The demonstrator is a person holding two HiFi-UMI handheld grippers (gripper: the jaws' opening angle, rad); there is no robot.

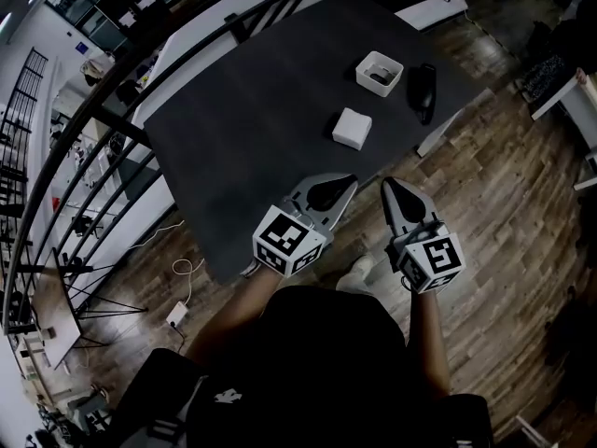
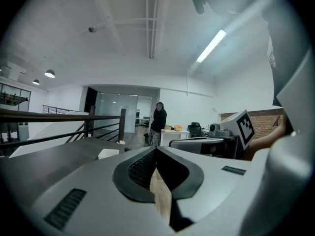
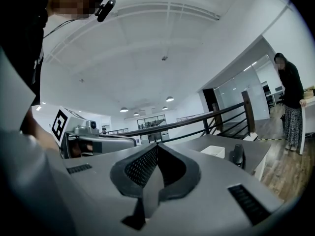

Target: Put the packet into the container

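On the dark table (image 1: pixel 252 110), an open white container (image 1: pixel 378 73) stands at the far right with something dark inside. A black elongated packet (image 1: pixel 422 91) lies just right of it. A closed white square box (image 1: pixel 352 128) sits nearer me. My left gripper (image 1: pixel 345 185) and right gripper (image 1: pixel 390 188) hover side by side over the table's near edge, well short of these things. Both are shut with nothing between the jaws. The right gripper view shows the container (image 3: pixel 212 152) and the black packet (image 3: pixel 238 156) ahead; the left gripper view shows a white box (image 2: pixel 108 153).
A black railing (image 1: pixel 112 110) runs along the table's left side. The wooden floor (image 1: pixel 504 213) lies to the right and below. A person (image 2: pixel 158 124) stands beyond the table by a far desk, also in the right gripper view as a person (image 3: pixel 290 102).
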